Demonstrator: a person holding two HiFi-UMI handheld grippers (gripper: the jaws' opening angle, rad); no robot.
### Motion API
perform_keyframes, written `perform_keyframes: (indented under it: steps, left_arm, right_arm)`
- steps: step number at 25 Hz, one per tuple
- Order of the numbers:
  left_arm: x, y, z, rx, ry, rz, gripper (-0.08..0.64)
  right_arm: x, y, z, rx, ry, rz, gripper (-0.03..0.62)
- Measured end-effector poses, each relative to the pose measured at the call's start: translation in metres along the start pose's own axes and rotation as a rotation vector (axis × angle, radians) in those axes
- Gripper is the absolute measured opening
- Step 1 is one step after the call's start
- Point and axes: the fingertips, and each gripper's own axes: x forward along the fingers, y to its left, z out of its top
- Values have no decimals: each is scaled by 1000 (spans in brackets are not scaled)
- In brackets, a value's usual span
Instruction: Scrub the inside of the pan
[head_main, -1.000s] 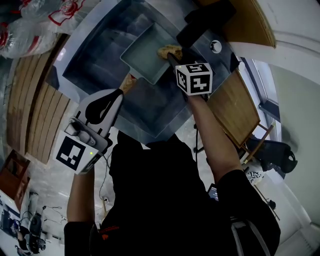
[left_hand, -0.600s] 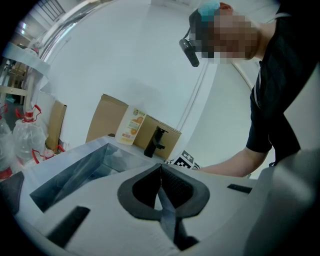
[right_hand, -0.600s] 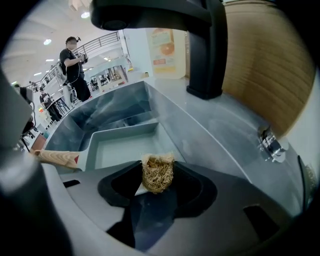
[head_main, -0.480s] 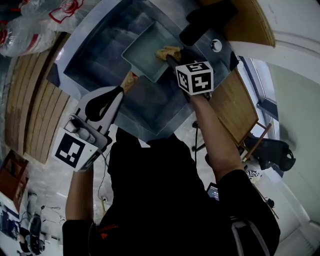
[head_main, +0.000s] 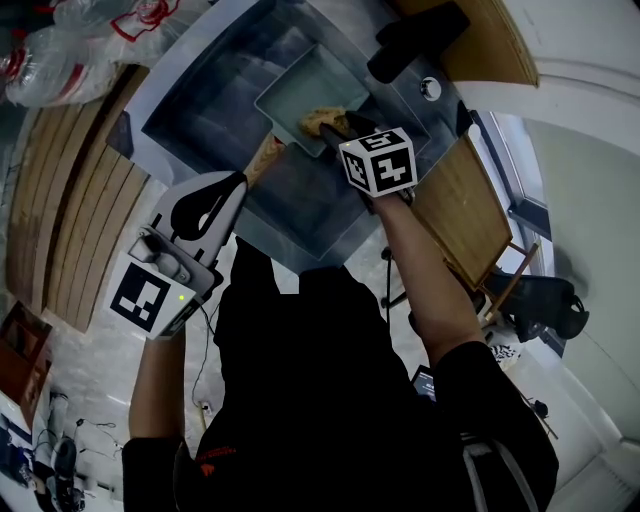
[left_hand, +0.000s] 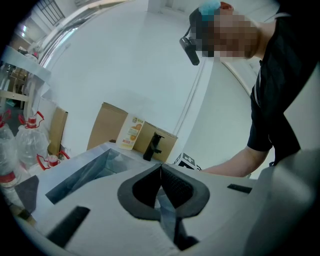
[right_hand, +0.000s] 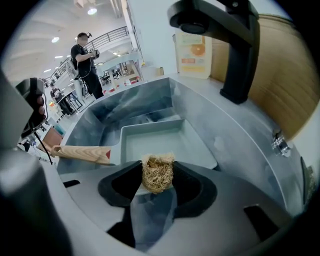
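Squarely, loofah (right_hand: 157, 173) clamped between right fingers (right_hand: 192, 187).

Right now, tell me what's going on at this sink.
A person stands over the sink with a tool in each hand. The right tool is shut on a straw-coloured fibre scrubber, held at the near edge of the rectangular pan lying in the sink. The left tool is shut with nothing between its jaws, held close to the pan's wooden handle without gripping it.

Pale teal pan (right_hand: 155, 142), light wood-grain handle (right_hand: 80, 153), tan scrubber (right_hand: 158, 173), black faucet (right_hand: 235, 50), grey sink (right_hand: 230, 135).
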Motion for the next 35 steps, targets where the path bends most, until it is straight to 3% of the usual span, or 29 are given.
perform_keyframes:
  steps: [8, 14, 21, 35]
  left_arm:
    - [-26, -5, 3, 15, -22, 22, 20]
    - [-37, -13, 9, 42, -22, 33, 20]
    - [-43, -33, 30, 103, -22, 35, 20]
    - [-40, -82, 86, 224, -59, 24, 20]
  right_arm:
    - [-3, 29, 0, -35, 13, 23, 192]
    - [-8, 28, 4, -16, -13, 13, 192]
    - [-56, 30, 36, -12, -145, 13, 192]
    - [-179, 52, 63, 3, -408, 99, 192]
